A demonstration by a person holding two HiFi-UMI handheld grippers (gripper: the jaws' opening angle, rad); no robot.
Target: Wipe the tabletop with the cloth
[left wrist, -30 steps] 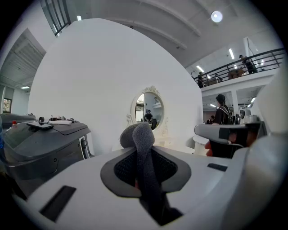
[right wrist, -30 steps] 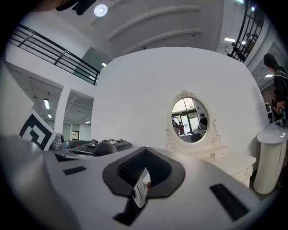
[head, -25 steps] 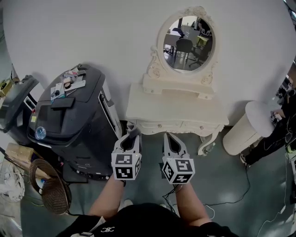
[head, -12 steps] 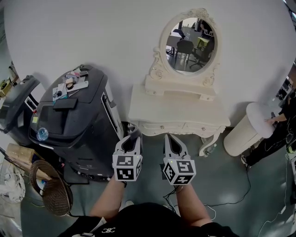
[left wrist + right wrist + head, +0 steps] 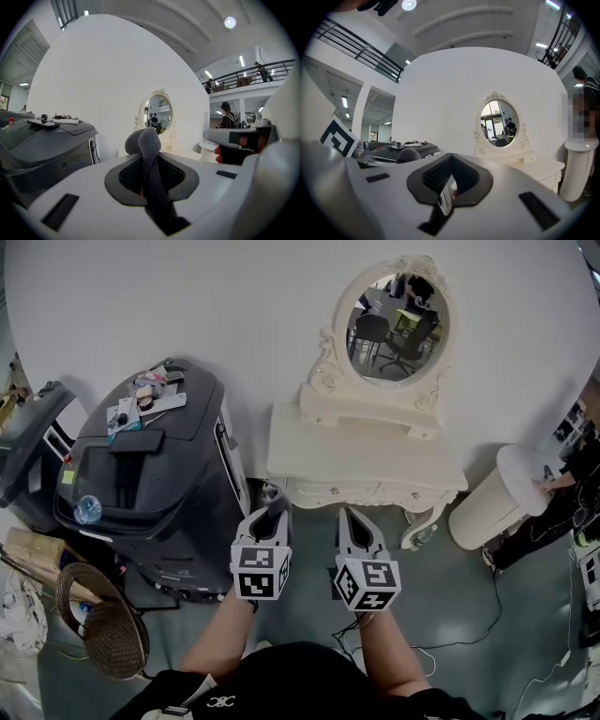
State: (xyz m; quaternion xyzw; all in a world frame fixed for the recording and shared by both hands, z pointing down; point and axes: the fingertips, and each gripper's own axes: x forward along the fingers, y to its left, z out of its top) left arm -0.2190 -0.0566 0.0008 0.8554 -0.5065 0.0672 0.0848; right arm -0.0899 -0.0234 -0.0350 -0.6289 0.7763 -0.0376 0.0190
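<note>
The wiping hasn't started yet, I'd say. The left tongs [image 5: 149,173] are clamped on the grey cloth [image 5: 147,150], held in the air short of the white bench [image 5: 356,460] under its mirror [image 5: 398,306]. The right tongs [image 5: 447,185] are closed on nothing. Next, the cloth needs carrying forward and down onto the top. A black machine [image 5: 141,484] crowds the bench's left side, and a white pedestal [image 5: 497,502] stands to the right, but the way ahead looks open.
</note>
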